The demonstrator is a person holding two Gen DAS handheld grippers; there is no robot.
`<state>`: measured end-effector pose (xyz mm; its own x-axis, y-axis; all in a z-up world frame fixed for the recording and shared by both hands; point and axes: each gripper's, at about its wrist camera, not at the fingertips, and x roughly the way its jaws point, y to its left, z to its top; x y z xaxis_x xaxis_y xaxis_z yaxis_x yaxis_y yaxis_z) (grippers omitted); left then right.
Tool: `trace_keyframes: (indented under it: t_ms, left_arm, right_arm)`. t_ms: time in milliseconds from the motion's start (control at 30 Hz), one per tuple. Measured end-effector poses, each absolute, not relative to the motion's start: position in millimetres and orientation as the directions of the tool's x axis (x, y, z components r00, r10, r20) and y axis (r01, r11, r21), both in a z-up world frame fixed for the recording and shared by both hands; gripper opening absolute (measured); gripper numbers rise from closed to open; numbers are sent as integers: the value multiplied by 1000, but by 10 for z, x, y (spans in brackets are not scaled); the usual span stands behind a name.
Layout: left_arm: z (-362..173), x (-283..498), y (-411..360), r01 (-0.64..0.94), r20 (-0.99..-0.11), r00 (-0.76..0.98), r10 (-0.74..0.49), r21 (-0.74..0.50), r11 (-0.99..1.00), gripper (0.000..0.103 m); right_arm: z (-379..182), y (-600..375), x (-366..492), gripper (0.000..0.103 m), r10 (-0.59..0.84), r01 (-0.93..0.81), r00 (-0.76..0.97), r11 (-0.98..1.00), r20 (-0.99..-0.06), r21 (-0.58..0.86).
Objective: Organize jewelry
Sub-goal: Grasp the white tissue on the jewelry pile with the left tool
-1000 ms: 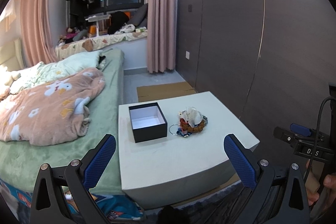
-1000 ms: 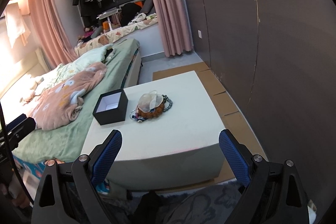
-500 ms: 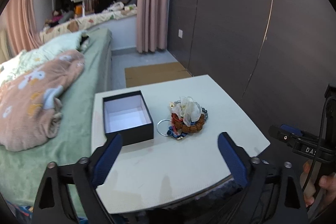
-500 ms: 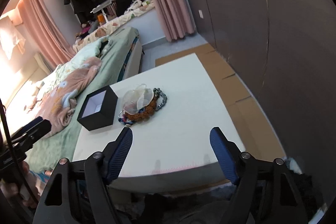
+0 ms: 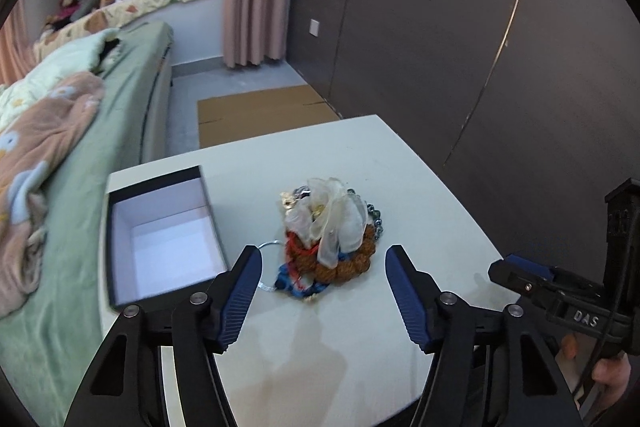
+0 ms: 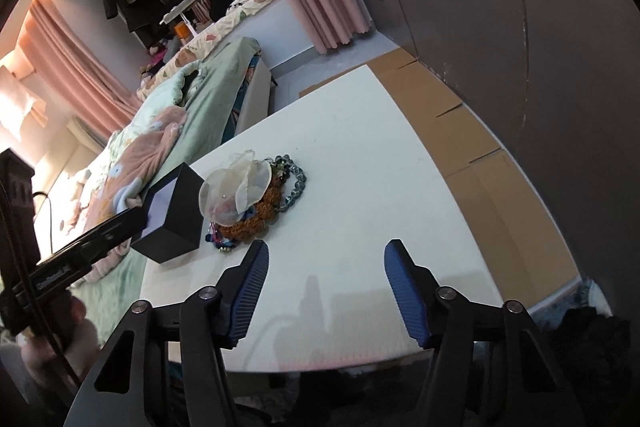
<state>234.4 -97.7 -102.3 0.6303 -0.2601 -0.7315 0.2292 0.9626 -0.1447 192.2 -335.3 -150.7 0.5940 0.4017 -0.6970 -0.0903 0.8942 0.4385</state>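
Note:
A pile of jewelry (image 5: 330,239) lies on the white table (image 5: 320,327): a sheer white organza flower on top of a brown bead bracelet, a grey bead string, blue and red cords and a metal ring. An open black box with a white inside (image 5: 164,239) stands just left of it. My left gripper (image 5: 322,259) is open and empty, its blue pads either side of the pile's near edge. My right gripper (image 6: 324,255) is open and empty, over bare table in front of the pile (image 6: 248,199) and box (image 6: 172,215).
A bed with a green sheet and a pink blanket (image 5: 44,131) runs along the table's left side. A dark wall panel (image 5: 480,47) stands to the right. Flattened cardboard (image 6: 452,123) lies on the floor beside and behind the table.
Both grippers have moved forward and down toward the table. The pile and box now sit much closer, with the left gripper's pads beside the pile. Both stayed open.

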Motion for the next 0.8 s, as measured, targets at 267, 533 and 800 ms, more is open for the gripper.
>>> trace_keyframes:
  t_ms: [267, 533, 800]
  left_arm:
    - [-1284, 2727, -1124, 251, -771, 576, -271, -149, 956, 44]
    - [-1341, 2850, -1054, 256, -794, 529, -300, -187, 948, 1]
    - [-786, 2718, -645, 235, -724, 606, -331, -234, 943, 0]
  right_arm:
    - [-1576, -3337, 2058, 60, 418, -87, 575, 886, -703, 455]
    - [-1589, -3238, 2199, 56, 430, -80, 535, 883, -727, 463]
    - [-1516, -3032, 2392, 47, 495, -103, 496, 849, -713, 518]
